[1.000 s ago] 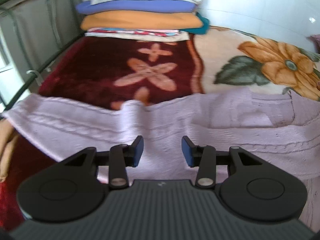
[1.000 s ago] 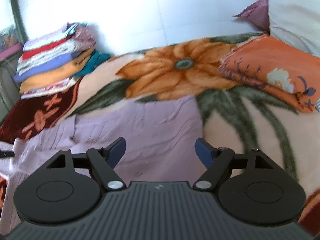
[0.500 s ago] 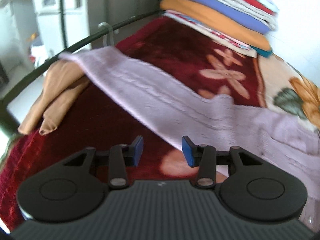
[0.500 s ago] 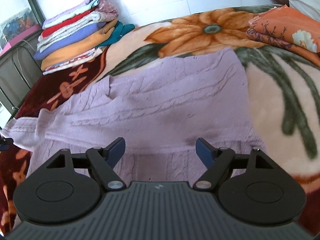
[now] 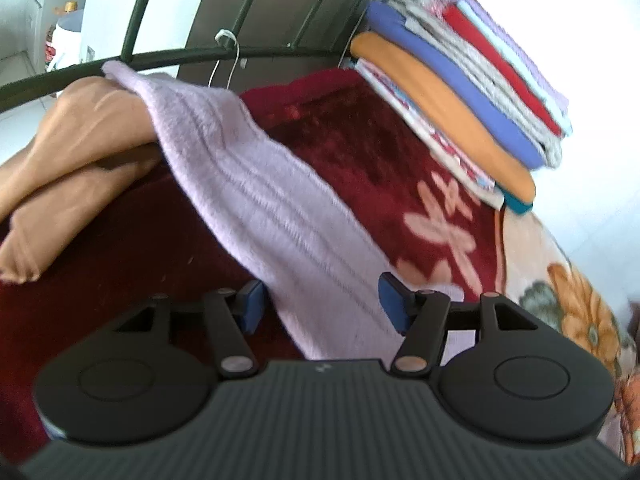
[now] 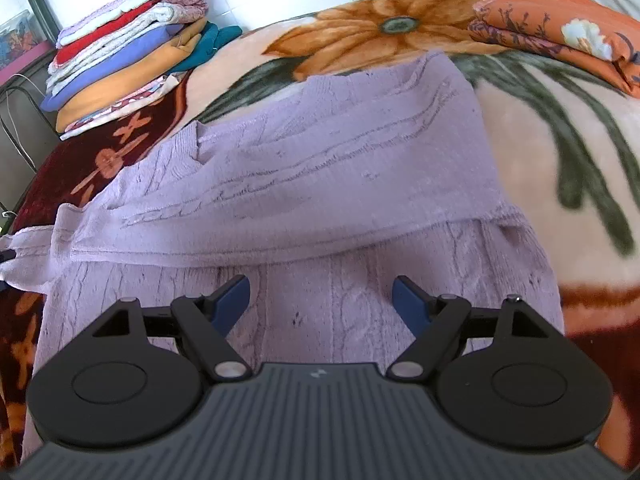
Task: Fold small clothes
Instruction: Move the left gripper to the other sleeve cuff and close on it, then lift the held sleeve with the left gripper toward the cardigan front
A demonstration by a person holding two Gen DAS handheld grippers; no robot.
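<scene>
A lilac knitted sweater (image 6: 328, 168) lies spread on the floral blanket, its top part folded over the lower part. One sleeve (image 5: 256, 184) stretches out across the dark red part of the blanket toward the bed rail. My left gripper (image 5: 320, 304) is open and empty, hovering over the near end of that sleeve. My right gripper (image 6: 320, 300) is open and empty, just above the sweater's lower body near its folded edge.
A stack of folded clothes (image 5: 460, 96) stands at the bed's corner, also in the right wrist view (image 6: 124, 64). A tan garment (image 5: 72, 148) lies under the sleeve's end by the metal bed rail (image 5: 168, 56). A folded orange floral cloth (image 6: 560, 36) lies far right.
The left gripper has swung left from the sweater's body to along the sleeve, and its jaws have opened wider. The right gripper has pulled back and lower over the sweater's body.
</scene>
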